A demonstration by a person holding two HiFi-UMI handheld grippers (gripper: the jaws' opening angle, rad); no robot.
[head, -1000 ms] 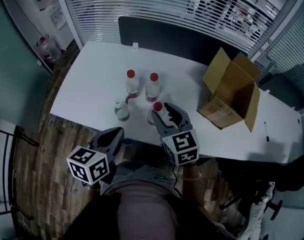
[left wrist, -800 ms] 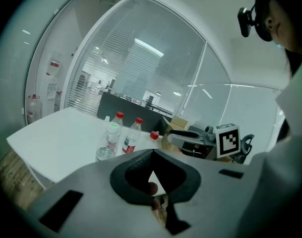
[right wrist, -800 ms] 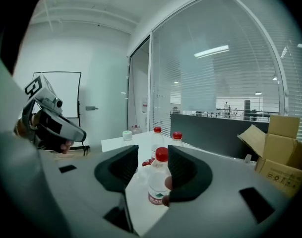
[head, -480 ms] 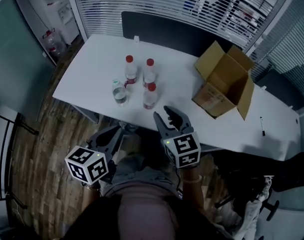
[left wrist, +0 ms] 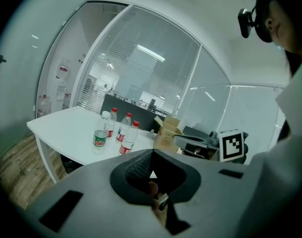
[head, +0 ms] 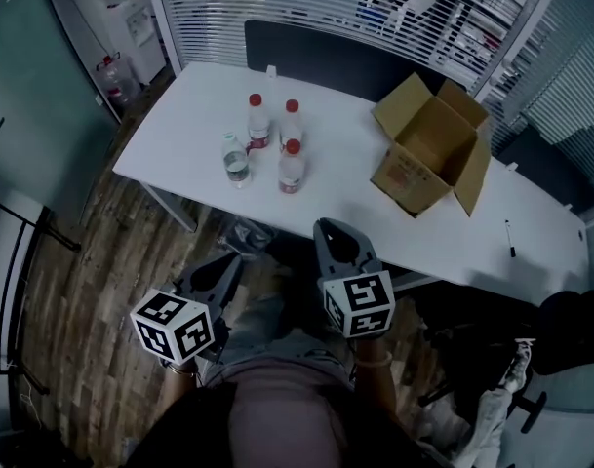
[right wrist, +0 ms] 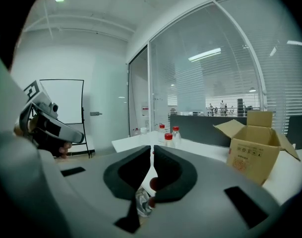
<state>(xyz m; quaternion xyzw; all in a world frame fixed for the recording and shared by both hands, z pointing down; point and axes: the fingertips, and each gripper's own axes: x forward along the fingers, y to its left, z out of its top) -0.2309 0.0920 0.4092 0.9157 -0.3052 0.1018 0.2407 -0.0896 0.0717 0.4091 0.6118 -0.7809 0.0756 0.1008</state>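
At lower centre, two grippers are held short of the desk (head: 355,178). The left gripper (head: 225,266) has its jaws closed on nothing, and the right gripper (head: 336,234) has its jaws all but together, also empty. Farther up, three red-capped bottles (head: 292,167) and one white-capped bottle (head: 236,160) are grouped on the desk. At upper right, one open cardboard box (head: 428,144) shows only bare cardboard inside.

This is an office meeting room: glass partition walls with white slatted blinds (head: 277,8), a long white table (head: 336,164), a dark desk screen (head: 316,57) and a wood-plank floor (head: 92,252).
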